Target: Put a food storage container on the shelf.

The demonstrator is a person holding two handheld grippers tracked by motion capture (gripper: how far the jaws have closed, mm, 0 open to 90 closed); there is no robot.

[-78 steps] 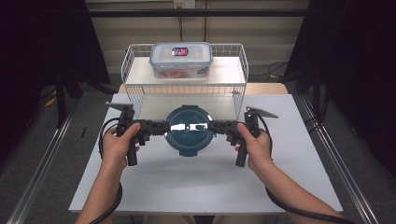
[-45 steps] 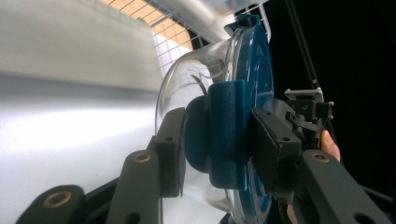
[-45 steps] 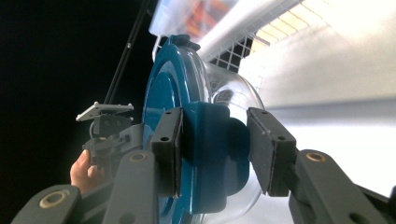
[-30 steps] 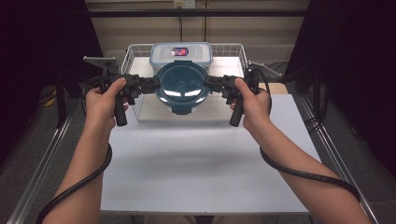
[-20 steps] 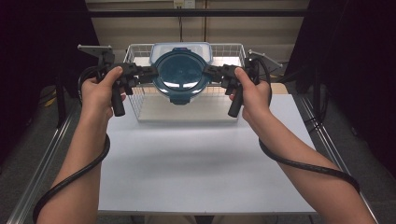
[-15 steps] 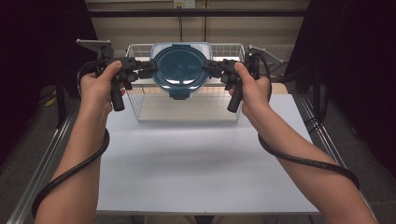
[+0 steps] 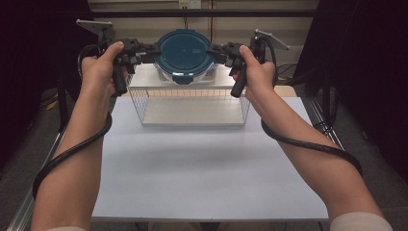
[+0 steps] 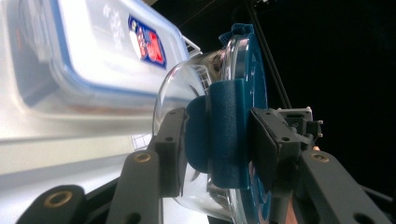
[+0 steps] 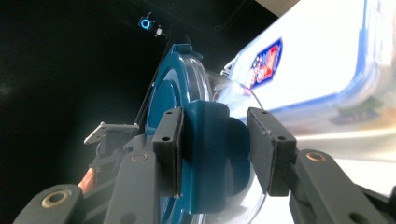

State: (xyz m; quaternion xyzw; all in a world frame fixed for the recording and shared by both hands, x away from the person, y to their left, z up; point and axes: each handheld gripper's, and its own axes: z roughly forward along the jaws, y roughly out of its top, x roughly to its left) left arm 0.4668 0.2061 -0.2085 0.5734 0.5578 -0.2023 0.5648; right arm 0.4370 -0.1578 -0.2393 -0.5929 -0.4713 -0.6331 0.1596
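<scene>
Overhead, both grippers' jaws pinch round container [image 7: 184,54]; left gripper view reveals its glass wall.

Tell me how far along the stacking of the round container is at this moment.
Done: the round container is gripped by its side clips in the left gripper and right gripper. In hand: it hangs above the wire basket, over the rectangular box. Left: lowering and release.

A white table [image 7: 207,168] stands on grey floor [image 7: 29,159], dark curtains [image 7: 370,72] either side.
</scene>
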